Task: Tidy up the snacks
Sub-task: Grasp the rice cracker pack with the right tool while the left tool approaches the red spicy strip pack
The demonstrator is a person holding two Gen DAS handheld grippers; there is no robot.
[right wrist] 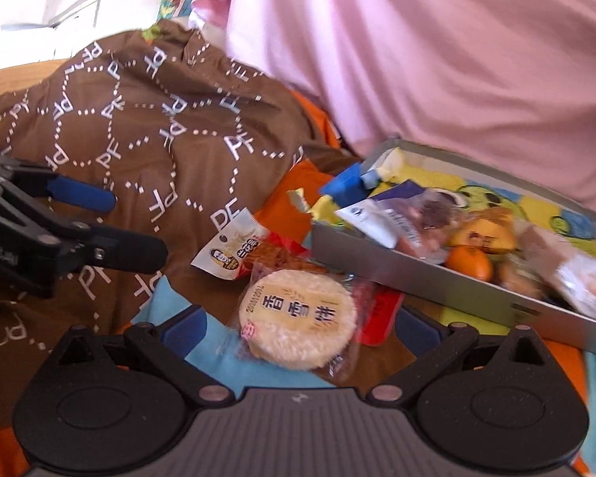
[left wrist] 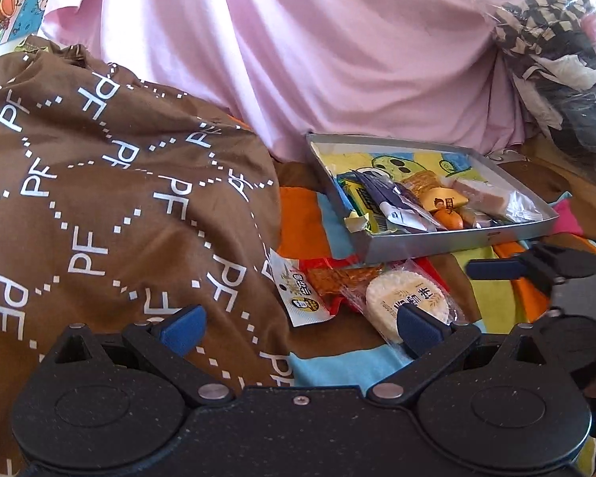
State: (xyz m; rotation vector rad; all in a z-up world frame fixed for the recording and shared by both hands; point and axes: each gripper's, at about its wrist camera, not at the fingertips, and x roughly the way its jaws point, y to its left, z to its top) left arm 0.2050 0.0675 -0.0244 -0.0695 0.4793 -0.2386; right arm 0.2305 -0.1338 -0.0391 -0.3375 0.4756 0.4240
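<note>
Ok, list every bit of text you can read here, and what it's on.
"PF": repeated in white across the brown cloth.
"香雪饼": on the round rice cracker wrapper.
"20051200", last digit unclear: along the cracker's edge.
White and red snack packet: print too small to read.
Packets in the grey tray: unreadable.

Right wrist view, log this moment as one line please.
stage: reaching | right gripper: open, around rice cracker | left gripper: open, empty | grey tray: part filled

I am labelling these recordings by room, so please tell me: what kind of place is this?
Probably a bedroom, with the work done on a bed. The snacks and the grey tray lie on a soft colourful sheet, a brown quilt is bunched beside them, and pink bedding is heaped behind.
</note>
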